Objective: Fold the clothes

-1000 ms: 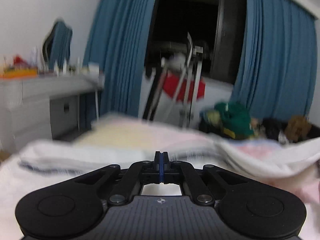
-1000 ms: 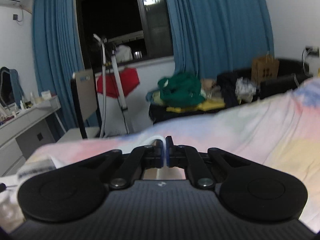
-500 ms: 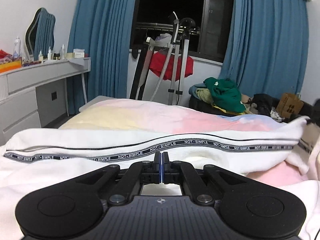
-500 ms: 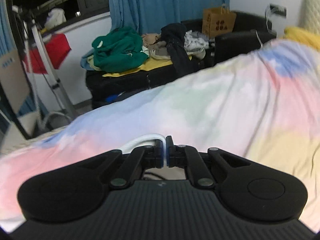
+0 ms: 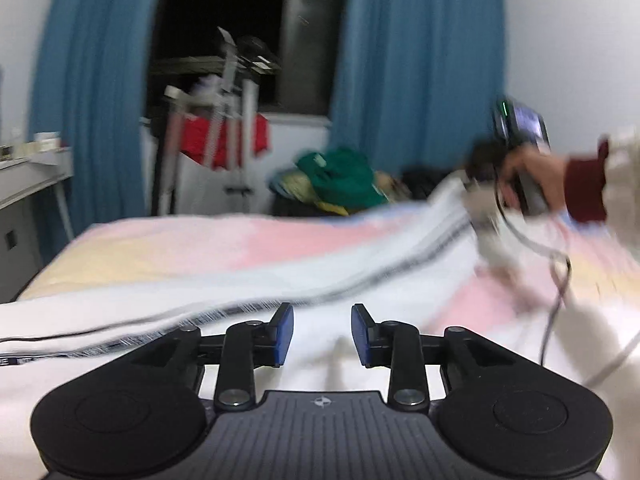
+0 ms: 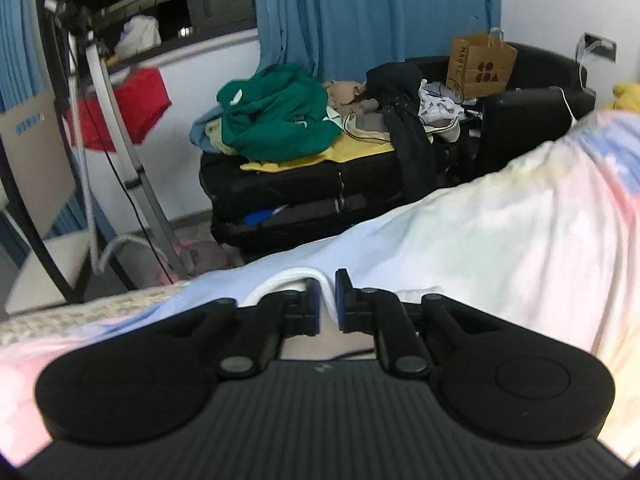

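A white garment [image 5: 320, 280] with a black lettered stripe lies stretched across the pastel bedspread [image 5: 168, 244]. My left gripper [image 5: 322, 334] is open just above the white cloth, nothing between its blue pads. My right gripper [image 6: 328, 300] has its pads slightly parted with a fold of the white garment [image 6: 296, 278] between them; it also shows in the left wrist view [image 5: 476, 184], held in a hand at the garment's far right end, which is lifted off the bed.
A black suitcase [image 6: 320, 196] piled with green and other clothes [image 6: 276, 116] stands past the bed's foot. A clothes steamer stand with a red item [image 5: 224, 136] is by the window. Blue curtains [image 5: 416, 80] hang behind. A brown paper bag [image 6: 480, 64] sits on a black sofa.
My left gripper has opened and let go of the white garment. My right gripper's pads have parted slightly and it has turned a little to the left with the garment edge.
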A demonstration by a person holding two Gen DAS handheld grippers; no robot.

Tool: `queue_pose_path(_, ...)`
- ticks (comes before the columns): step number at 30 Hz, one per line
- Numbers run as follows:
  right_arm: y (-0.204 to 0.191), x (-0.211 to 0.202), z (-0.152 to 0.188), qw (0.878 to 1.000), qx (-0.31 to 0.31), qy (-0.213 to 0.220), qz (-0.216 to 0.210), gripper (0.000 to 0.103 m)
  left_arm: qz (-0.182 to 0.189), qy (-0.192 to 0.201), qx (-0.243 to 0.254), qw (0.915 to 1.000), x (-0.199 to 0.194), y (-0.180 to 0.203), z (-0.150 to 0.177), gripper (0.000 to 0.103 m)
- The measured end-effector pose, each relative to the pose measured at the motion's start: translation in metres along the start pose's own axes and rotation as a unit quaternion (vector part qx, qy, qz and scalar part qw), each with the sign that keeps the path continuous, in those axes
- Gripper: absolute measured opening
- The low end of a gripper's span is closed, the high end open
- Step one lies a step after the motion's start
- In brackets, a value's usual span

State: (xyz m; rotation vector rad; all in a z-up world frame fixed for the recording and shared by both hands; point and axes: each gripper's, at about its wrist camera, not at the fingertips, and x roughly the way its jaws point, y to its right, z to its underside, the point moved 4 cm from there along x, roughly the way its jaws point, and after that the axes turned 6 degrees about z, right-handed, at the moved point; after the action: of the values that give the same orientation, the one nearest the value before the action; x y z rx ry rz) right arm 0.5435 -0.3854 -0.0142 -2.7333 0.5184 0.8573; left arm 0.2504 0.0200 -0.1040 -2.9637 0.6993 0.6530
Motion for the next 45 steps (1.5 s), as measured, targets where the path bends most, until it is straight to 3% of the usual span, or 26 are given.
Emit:
queue_pose_path(1, 0.007, -0.007, 0.002, 1.0, 0.014, 0.006, -0.007, 0.022, -0.001, -0.013, 0.014, 0.9998, 0.002, 0.005, 0.003, 0.045)
queue_pose_path(3, 0.026, -0.022, 0.009, 0.998, 0.056, 0.01, -0.024, 0.045, -0.007, -0.039, 0.039, 0.9984, 0.006, 0.014, 0.008, 0.047)
queue_pose_path(5, 0.045, -0.034, 0.02, 0.995, 0.094, 0.003, -0.044, 0.063, -0.029, -0.061, 0.053, 0.9963, 0.009, 0.016, 0.013, 0.047)
queue_pose_path(6, 0.054, -0.04, 0.028, 0.993, 0.112, -0.006, -0.047, 0.065, -0.04, -0.072, 0.06, 0.9948, 0.011, 0.017, 0.015, 0.047)
queue_pose_path(9, 0.077, -0.056, 0.06, 0.98, 0.177, -0.056, -0.066, 0.067, -0.071, -0.102, 0.08, 0.989, 0.016, 0.02, 0.022, 0.045)
queue_pose_path(14, 0.089, -0.076, 0.122, 0.941, 0.281, -0.135, -0.129, 0.067, -0.112, -0.119, 0.078, 0.9833, 0.023, 0.013, 0.028, 0.035)
queue_pose_path(16, 0.085, -0.068, 0.14, 0.931, 0.301, -0.158, -0.133, 0.067, -0.121, -0.124, 0.072, 0.9823, 0.025, 0.01, 0.03, 0.029)
queue_pose_path(18, 0.083, -0.048, 0.157, 0.913, 0.341, -0.184, -0.131, 0.067, -0.13, -0.123, 0.081, 0.9806, 0.023, 0.009, 0.031, 0.02)
queue_pose_path(20, 0.085, -0.026, 0.167, 0.894, 0.392, -0.186, -0.115, 0.066, -0.14, -0.113, 0.079, 0.9806, 0.021, 0.006, 0.03, 0.0)
queue_pose_path(22, 0.086, -0.017, 0.16, 0.89, 0.421, -0.151, -0.092, 0.061, -0.139, -0.095, 0.046, 0.9847, 0.015, -0.004, 0.025, 0.0)
queue_pose_path(23, 0.086, -0.013, 0.156, 0.889, 0.431, -0.134, -0.079, 0.043, -0.138, -0.084, 0.026, 0.9865, 0.012, -0.01, 0.021, 0.0)
queue_pose_path(24, 0.084, -0.014, 0.144, 0.903, 0.41, -0.117, -0.056, 0.013, -0.138, -0.071, 0.0, 0.988, 0.008, -0.019, 0.017, 0.0)
queue_pose_path(25, 0.081, -0.014, 0.132, 0.915, 0.388, -0.1, -0.036, 0.009, -0.137, -0.055, -0.024, 0.9887, 0.003, -0.028, 0.013, 0.0)
queue_pose_path(28, 0.075, -0.031, 0.086, 0.943, 0.328, -0.042, -0.035, 0.008, -0.129, -0.009, -0.08, 0.9884, -0.011, -0.053, -0.002, 0.0)
queue_pose_path(32, 0.091, -0.076, 0.037, 0.964, 0.263, 0.042, -0.027, 0.007, -0.094, 0.009, -0.122, 0.988, -0.026, -0.068, -0.012, 0.0)
queue_pose_path(36, 0.153, -0.092, 0.052, 0.964, 0.263, 0.043, 0.021, 0.007, -0.073, -0.004, -0.11, 0.9913, -0.028, -0.059, -0.012, 0.0)
queue_pose_path(40, 0.213, -0.085, 0.124, 0.952, 0.301, -0.013, 0.049, 0.007, -0.065, -0.031, -0.087, 0.9936, -0.019, -0.04, -0.006, 0.002)
queue_pose_path(43, 0.235, -0.081, 0.166, 0.941, 0.332, -0.044, 0.043, 0.007, -0.064, -0.045, -0.077, 0.994, -0.016, -0.027, 0.002, 0.004)
queue_pose_path(45, 0.237, -0.082, 0.178, 0.936, 0.347, -0.043, 0.033, 0.007, -0.064, -0.052, -0.074, 0.9938, -0.014, -0.021, 0.006, 0.005)
